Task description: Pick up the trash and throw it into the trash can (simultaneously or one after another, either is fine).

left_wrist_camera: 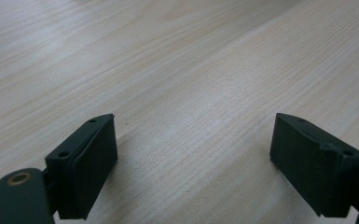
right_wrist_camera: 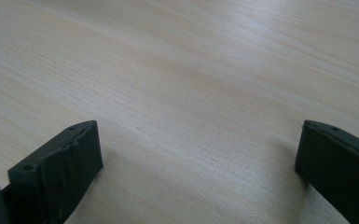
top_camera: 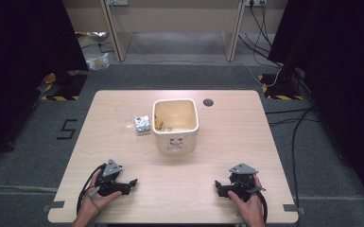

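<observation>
A cream square bin (top_camera: 175,126) stands upright at the middle of the wooden table (top_camera: 227,137), with some scraps inside. Just left of it lies a crumpled silver wrapper (top_camera: 142,124), and a clear plastic cup (top_camera: 124,114) sits farther left. My left gripper (top_camera: 131,185) rests on the table near the front left, open with nothing between its jaws; its fingers (left_wrist_camera: 86,163) hover over bare wood. My right gripper (top_camera: 217,187) rests near the front right, open as well, its fingers (right_wrist_camera: 60,172) wide apart over bare wood.
A dark round cable hole (top_camera: 208,102) is in the table's far edge, right of the bin. Beyond the table are a grey carpet, desk legs, cables and a plastic bag on the floor. Dark curtains flank both sides.
</observation>
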Action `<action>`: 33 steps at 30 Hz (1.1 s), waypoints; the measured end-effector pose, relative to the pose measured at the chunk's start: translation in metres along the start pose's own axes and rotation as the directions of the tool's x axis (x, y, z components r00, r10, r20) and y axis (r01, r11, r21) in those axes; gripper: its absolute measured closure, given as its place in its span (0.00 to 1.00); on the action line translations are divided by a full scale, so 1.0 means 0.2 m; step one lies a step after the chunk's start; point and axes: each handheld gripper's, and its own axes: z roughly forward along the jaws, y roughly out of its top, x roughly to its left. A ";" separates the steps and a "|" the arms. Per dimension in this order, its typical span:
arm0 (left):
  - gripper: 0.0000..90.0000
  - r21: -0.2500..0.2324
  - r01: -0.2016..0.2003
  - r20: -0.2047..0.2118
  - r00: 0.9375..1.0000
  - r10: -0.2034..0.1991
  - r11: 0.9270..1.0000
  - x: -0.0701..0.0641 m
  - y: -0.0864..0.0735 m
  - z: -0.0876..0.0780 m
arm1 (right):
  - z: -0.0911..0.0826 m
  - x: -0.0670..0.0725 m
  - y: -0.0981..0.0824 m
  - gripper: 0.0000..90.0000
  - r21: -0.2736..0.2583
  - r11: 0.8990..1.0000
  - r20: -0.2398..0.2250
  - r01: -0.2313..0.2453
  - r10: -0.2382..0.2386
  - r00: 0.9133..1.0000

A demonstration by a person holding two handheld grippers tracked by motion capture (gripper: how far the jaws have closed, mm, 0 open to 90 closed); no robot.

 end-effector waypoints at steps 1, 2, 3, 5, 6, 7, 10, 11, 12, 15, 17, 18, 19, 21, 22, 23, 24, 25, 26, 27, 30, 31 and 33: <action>0.16 0.000 0.000 0.001 1.000 0.000 1.000 0.00 0.00 0.00 | 0.00 0.00 0.00 0.00 0.000 1.000 0.001 0.000 0.000 1.000; 0.16 0.001 0.000 0.003 1.000 0.000 1.000 0.00 0.00 0.00 | 0.00 0.00 0.00 0.00 0.000 1.000 0.001 0.003 -0.003 1.000; 0.16 0.001 0.000 0.003 1.000 0.000 1.000 0.00 0.00 0.00 | 0.00 0.00 0.00 0.00 0.000 1.000 0.001 0.003 -0.003 1.000; 0.16 -0.001 0.001 0.003 1.000 -0.001 1.000 0.00 0.00 0.00 | 0.00 0.00 0.00 0.00 0.000 1.000 0.002 0.004 -0.004 1.000; 0.16 -0.001 0.003 0.002 1.000 -0.003 1.000 0.00 0.00 0.00 | 0.00 0.00 0.00 0.00 0.000 1.000 0.002 0.004 -0.004 1.000; 0.16 -0.004 0.008 -0.001 1.000 -0.008 1.000 0.00 0.00 0.00 | 0.00 0.00 0.00 0.00 0.000 1.000 0.002 0.004 -0.004 1.000; 0.16 -0.005 0.014 0.003 1.000 -0.014 1.000 0.01 0.00 0.00 | 0.00 0.00 0.00 0.00 0.000 1.000 0.001 0.001 -0.001 1.000; 0.17 -0.011 0.025 0.005 1.000 -0.025 1.000 0.01 0.00 0.00 | 0.00 0.00 0.00 0.00 0.000 1.000 0.001 0.001 -0.001 1.000; 0.17 -0.012 0.035 0.013 0.999 -0.035 0.999 0.02 0.00 0.00 | 0.00 0.00 0.00 0.00 0.000 1.000 0.001 0.004 -0.004 1.000; 0.19 -0.014 0.042 0.016 0.999 -0.042 0.999 0.02 0.01 0.00 | 0.00 0.00 0.00 0.00 0.000 1.000 0.001 0.005 -0.005 1.000; 0.20 -0.013 0.042 0.018 0.999 -0.042 0.999 0.03 0.01 0.00 | 0.01 0.00 0.01 0.00 0.000 1.000 0.000 0.005 -0.005 1.000; 0.20 -0.014 0.042 0.015 0.999 -0.042 0.999 0.03 0.02 0.00 | 0.01 0.00 0.01 0.00 0.000 1.000 0.000 0.005 -0.005 1.000; 0.20 -0.012 0.039 0.013 0.999 -0.039 0.999 0.03 0.02 0.00 | 0.01 0.00 0.01 0.00 0.000 1.000 0.000 0.005 -0.005 1.000; 0.20 -0.017 0.042 0.011 0.999 -0.042 0.999 0.04 0.03 0.00 | 0.01 0.00 0.01 0.00 0.000 1.000 0.000 0.006 -0.006 1.000; 0.20 -0.016 0.044 0.009 0.999 -0.044 0.999 0.05 0.04 0.00 | 0.01 0.00 0.01 0.00 0.000 1.000 0.000 0.006 -0.006 1.000; 0.20 -0.020 0.044 0.009 0.999 -0.043 0.999 0.05 0.05 0.00 | 0.01 0.00 0.01 0.00 0.000 1.000 0.000 0.006 -0.006 1.000; 0.20 -0.021 0.044 0.006 0.999 -0.044 0.999 0.06 0.05 0.00 | 0.01 0.00 0.01 0.00 0.000 1.000 0.000 0.006 -0.006 1.000; 0.20 -0.026 0.048 0.005 0.999 -0.047 0.999 0.07 0.06 0.00 | 0.01 0.00 0.01 0.00 0.000 1.000 0.000 0.006 -0.006 1.000; 0.19 -0.029 0.051 0.003 0.999 -0.051 0.998 0.08 0.07 0.00 | 0.01 0.00 0.01 0.00 0.000 1.000 0.000 0.006 -0.006 1.000; 0.19 -0.031 0.052 0.003 0.999 -0.052 0.998 0.09 0.08 0.00 | 0.01 0.00 0.01 0.00 0.000 1.000 0.000 0.006 -0.006 1.000; 0.18 -0.043 0.062 -0.010 0.998 -0.062 0.997 0.12 0.12 0.00 | 0.01 0.00 0.01 0.00 0.000 1.000 0.000 0.006 -0.006 1.000; 0.18 -0.046 0.063 -0.011 0.998 -0.063 0.997 0.12 0.13 0.00 | 0.01 0.00 0.01 0.00 0.000 1.000 0.001 0.006 -0.006 1.000; 0.18 -0.052 0.063 -0.018 0.998 -0.064 0.997 0.14 0.16 0.00 | 0.01 0.00 0.01 0.00 0.000 1.000 0.001 0.006 -0.006 1.000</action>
